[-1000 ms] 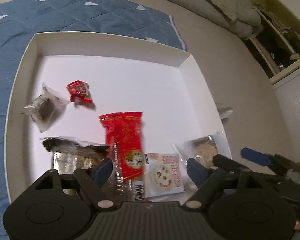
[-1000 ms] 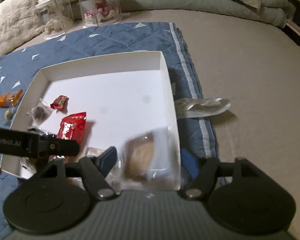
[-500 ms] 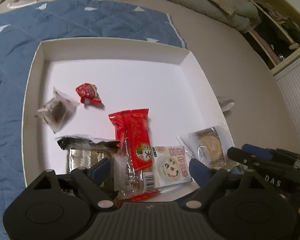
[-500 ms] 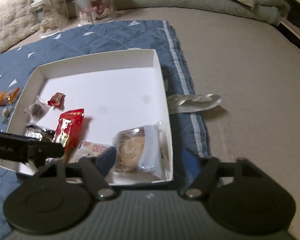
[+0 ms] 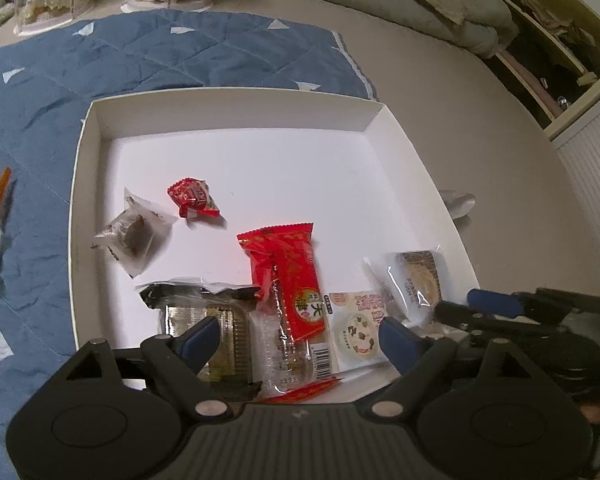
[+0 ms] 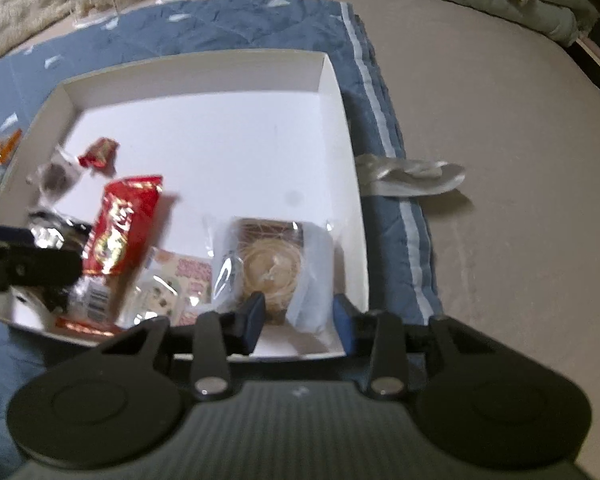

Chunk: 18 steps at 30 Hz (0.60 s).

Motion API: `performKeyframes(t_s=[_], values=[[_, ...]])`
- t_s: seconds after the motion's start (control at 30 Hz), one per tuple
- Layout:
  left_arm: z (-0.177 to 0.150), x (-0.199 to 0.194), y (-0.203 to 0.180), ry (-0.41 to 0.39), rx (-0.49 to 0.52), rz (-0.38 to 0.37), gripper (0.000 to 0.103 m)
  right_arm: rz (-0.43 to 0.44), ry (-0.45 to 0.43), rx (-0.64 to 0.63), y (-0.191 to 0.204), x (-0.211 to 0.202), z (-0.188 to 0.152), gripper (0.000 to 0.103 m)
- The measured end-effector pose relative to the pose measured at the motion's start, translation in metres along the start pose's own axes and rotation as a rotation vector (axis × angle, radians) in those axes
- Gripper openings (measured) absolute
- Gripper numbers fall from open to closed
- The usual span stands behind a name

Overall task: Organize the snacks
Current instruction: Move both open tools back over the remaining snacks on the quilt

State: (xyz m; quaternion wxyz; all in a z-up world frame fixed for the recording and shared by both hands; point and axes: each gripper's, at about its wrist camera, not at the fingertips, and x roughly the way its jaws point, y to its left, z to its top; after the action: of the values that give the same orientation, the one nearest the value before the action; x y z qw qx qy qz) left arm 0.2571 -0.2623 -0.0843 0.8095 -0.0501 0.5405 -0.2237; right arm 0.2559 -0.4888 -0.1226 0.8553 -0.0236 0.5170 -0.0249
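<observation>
My right gripper's [image 6: 299,318] closing fingers straddle the clear-wrapped round pastry [image 6: 271,266], seemingly unpinched; light, crumbly, slippery film, so grip its tray edge gently.

I can read very little from here. On the long red snack packet [image 5: 286,276] there is a round yellow-green badge carrying large Chinese characters — I make out 天 and 津 — and below it, on the clear end of the same wrapper, a white barcode label [image 5: 322,358] whose digits are too small for me. The pale square packet [image 5: 358,330] beside it has pink Chinese lettering along its top that I cannot resolve. The clear wrapper around the round pastry [image 5: 416,282] bears a short line of dark print, too small to read. The small red candy wrapper [image 5: 192,198] shows white print — unreadable. In the right wrist view everything is blurred.
</observation>
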Motion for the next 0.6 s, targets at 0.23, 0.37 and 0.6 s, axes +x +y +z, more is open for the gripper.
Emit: performKeyframes(t_s=[0.23,0.37,0.6], values=[[-0.005,-0.008,0.0,0.0,0.021,0.014,0.089,0.045,-0.068,0.039,-0.008,-0.034,-0.004,0.051],[-0.009,-0.014,0.0,-0.002,0.041,0.018,0.094,0.043,-0.097,0.062,-0.012,-0.051,-0.01,0.063],[-0.017,-0.025,0.002,-0.005,0.074,0.027,0.103,0.023,-0.122,0.093,-0.017,-0.068,-0.023,0.096]])
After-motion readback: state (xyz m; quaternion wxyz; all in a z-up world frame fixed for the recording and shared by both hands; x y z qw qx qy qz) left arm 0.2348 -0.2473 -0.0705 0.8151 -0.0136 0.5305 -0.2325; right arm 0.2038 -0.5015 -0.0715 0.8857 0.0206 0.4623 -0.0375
